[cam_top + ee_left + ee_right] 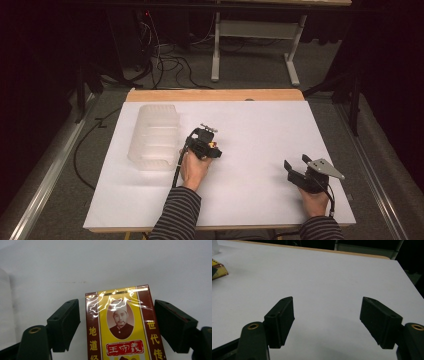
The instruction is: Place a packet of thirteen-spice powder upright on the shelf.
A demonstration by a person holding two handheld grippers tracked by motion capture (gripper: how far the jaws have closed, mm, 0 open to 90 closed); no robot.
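Note:
A yellow and maroon packet [120,325] with a portrait and red Chinese characters lies flat on the white table [260,130]. My left gripper [117,307] is open around it, one jaw on each side with a narrow gap to each long edge. In the high view the left gripper [207,145] sits near the table's middle and covers most of the packet. My right gripper [297,162] rests open at the front right with nothing between its jaws. The right gripper view has this gripper [327,301] over bare table and a corner of the packet [218,270] at far left.
A translucent ribbed plastic container [155,137] stands on the left part of the table, just left of the left gripper. A wooden edge [215,95] runs along the table's far side. Cables [165,65] and a desk frame [255,45] are on the floor beyond.

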